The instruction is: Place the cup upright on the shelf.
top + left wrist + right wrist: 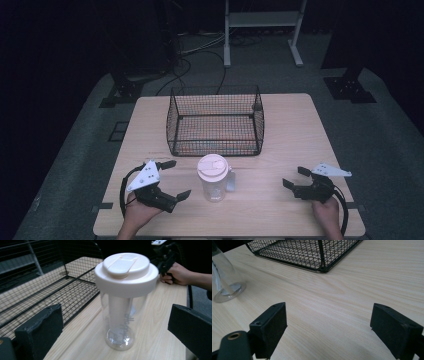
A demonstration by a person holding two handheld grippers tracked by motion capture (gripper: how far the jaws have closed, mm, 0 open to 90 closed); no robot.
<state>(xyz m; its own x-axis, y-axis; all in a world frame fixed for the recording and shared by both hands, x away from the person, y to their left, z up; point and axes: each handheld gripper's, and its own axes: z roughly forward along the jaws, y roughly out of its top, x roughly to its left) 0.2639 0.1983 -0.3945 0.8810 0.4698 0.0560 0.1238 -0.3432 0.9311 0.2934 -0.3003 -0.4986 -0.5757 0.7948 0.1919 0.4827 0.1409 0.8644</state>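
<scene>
The clear plastic shaker bottle with a cream lid (213, 178) stands upright at the worktop's (290, 130) 6 o'clock, just before the black wire basket (215, 120) at 12, likely its destination. The left gripper (172, 180) at 9 gapes wide, empty, framing it; the right gripper (295, 177) at 3 likewise, well apart. The left gripper view shows lettering on the bottle.

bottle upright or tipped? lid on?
Upright: the bottle stands on its base on the table, with the lid seated on top.
</scene>
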